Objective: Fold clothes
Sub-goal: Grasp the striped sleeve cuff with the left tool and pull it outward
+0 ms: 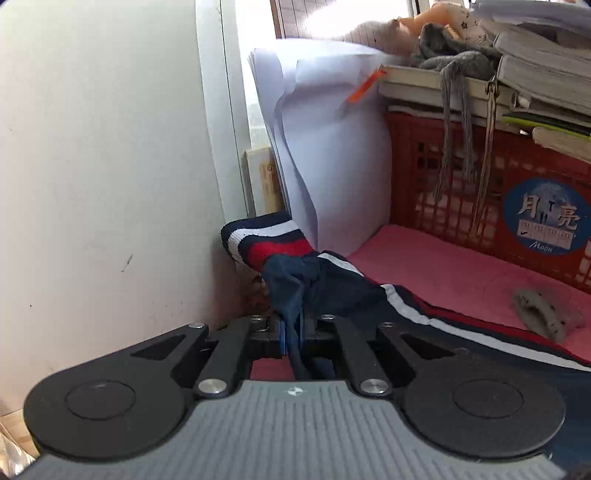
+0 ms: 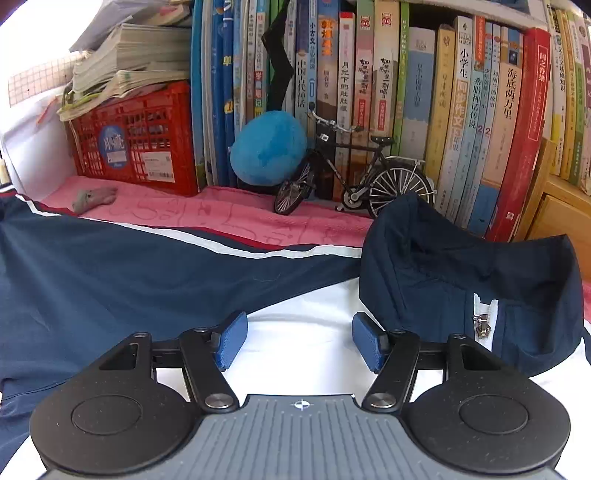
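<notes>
Navy-and-white zip jacket [image 2: 110, 273] is spread on a pink cloth-covered surface [image 2: 229, 218]. Its sleeve near the striped cuff [image 1: 266, 240] is pinched by the closed left gripper [image 1: 293, 332]; the right gripper [image 2: 299, 339] hovers wide open, empty. Folding looks unfinished; the hood [image 2: 461, 273] stands bunched.

To my left stands a scuffed white plaster wall [image 1: 92, 166], with a bright sunlit window [image 1: 354, 14] beyond. A pink towelling cloth [image 2: 236, 218] covers the worktop; upright colourful books [image 2: 424, 110] line its back.
</notes>
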Available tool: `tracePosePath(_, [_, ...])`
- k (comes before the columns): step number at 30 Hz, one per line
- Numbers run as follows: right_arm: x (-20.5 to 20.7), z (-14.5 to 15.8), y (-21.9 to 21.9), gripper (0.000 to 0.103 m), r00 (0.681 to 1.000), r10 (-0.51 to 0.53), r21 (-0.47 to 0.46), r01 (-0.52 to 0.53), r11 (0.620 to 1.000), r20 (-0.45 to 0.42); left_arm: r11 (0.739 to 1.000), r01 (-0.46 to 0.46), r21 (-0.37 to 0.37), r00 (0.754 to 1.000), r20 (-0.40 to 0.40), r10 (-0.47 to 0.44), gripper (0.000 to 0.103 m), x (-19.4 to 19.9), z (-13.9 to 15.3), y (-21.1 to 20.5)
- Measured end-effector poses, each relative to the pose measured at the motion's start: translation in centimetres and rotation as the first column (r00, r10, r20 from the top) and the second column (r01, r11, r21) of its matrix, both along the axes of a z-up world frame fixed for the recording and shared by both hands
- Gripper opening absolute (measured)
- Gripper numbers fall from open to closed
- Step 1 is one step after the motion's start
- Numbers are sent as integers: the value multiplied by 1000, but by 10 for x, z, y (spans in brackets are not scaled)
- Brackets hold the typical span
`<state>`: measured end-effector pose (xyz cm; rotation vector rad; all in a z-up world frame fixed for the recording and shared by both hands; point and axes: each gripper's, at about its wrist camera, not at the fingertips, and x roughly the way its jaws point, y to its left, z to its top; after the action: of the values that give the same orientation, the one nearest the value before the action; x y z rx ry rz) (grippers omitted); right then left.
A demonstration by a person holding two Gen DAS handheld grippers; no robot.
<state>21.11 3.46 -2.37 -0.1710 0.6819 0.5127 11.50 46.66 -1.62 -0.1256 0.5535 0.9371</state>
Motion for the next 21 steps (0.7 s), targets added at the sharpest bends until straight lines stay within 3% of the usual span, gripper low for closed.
tracePosePath(6, [1, 0, 0, 65, 1000, -1, 2, 1, 1000, 0, 999, -4, 34, 998, -58, 6, 40, 0, 20, -27])
tracePosePath(8, [0, 0, 0, 69, 1000, -3, 1, 3, 1000, -2, 999, -5, 46, 997, -77, 8, 40, 0, 27, -36])
tracePosePath(11, [4, 0, 3, 84, 1000, 21, 0, -21, 1000, -17, 998, 13, 54, 996, -85, -8, 46, -2, 44, -56])
tracePosePath(15, [-2, 24, -8, 84, 998, 65, -60, -65, 996, -3, 989, 135, 60, 990, -55, -132, 46, -6, 82, -110])
tracePosePath(18, [-18, 57, -63, 93, 998, 52, 75, -53, 996, 20, 954, 296, 58, 955, -38, -294, 46, -4, 97, -165])
tracePosePath(20, [-33, 73, -119, 94, 1000, -3, 162, -1, 987, 23, 908, 418, 28, 908, -23, -418, 46, 5, 97, -206])
tracePosePath(21, [-42, 79, -150, 94, 999, -39, 201, 33, 979, 25, 873, 488, 7, 873, -28, -488, 46, 8, 91, -233])
